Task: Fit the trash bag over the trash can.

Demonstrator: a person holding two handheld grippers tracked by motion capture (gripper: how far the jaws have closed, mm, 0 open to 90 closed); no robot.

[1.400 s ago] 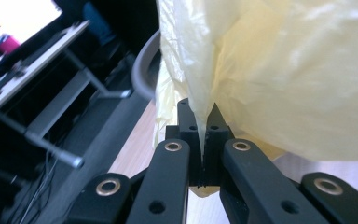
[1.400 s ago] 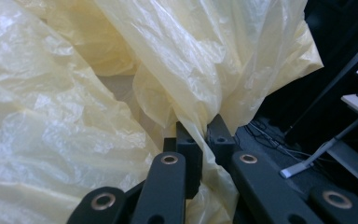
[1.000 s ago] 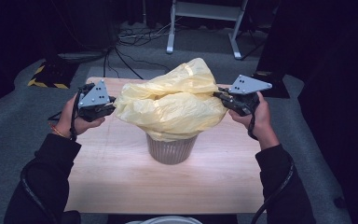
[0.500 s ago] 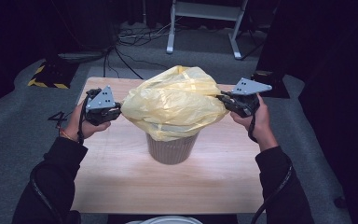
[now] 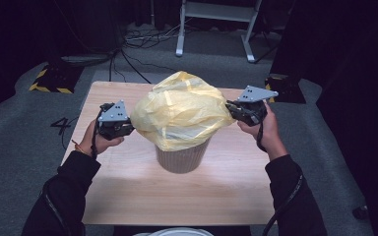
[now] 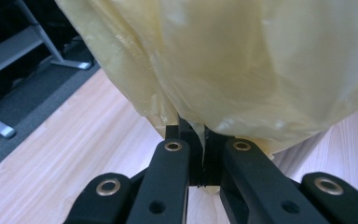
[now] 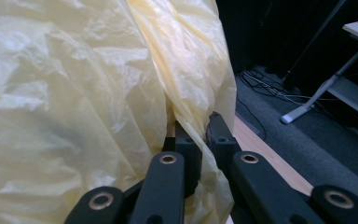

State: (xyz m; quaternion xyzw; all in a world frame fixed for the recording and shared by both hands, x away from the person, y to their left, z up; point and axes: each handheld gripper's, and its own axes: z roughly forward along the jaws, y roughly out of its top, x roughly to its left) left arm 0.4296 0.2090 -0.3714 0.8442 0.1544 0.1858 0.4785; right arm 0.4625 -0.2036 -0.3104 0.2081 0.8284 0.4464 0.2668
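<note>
Yellow bag point(image 5: 182, 115) hem in both jaws

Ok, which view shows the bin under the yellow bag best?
The high view: the ribbed grey bin stands on the wooden table, its lower body clear below the yellow bag draped over its top. The left tool view catches a sliver of it at lower right; in the right tool view the bag hides it.
</note>
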